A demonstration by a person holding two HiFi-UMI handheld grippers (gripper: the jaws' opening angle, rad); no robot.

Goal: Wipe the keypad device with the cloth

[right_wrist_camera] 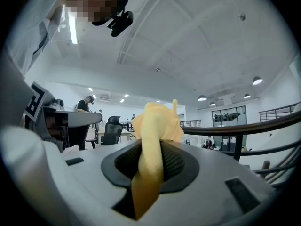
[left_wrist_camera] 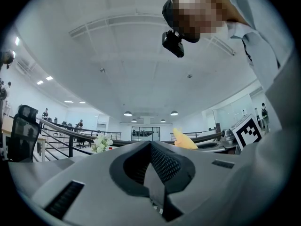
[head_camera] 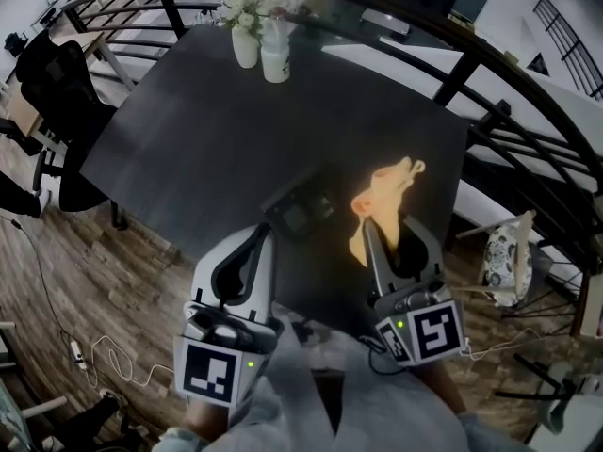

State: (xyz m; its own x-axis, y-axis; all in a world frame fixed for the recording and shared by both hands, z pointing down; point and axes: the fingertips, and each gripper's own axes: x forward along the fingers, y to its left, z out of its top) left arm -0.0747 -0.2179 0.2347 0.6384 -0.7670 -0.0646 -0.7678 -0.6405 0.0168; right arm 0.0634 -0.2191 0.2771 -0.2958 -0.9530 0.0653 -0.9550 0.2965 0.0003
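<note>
My right gripper [right_wrist_camera: 151, 147] has its fingers clenched on the cloth [head_camera: 384, 196], a soft yellow-orange fabric that bunches into a crumpled wad past the tips. My left gripper [left_wrist_camera: 151, 149] has its ribbed dark fingers pressed together, empty. The keypad device [head_camera: 300, 211] is flat, dark and rectangular. It lies on the matte black table [head_camera: 217, 130], just left of the cloth. Each marker cube [head_camera: 209, 373] carries a black-and-white square pattern. Two white vases [head_camera: 275, 59] with pale flowers stand at the far edge.

The keypad device [head_camera: 301, 211], dark and rectangular, lies flat on the dark tabletop [head_camera: 236, 121] close to its near edge. The yellow-orange cloth [head_camera: 384, 196] is bunched and clamped in the right gripper [head_camera: 366, 226], just right of the device.
</note>
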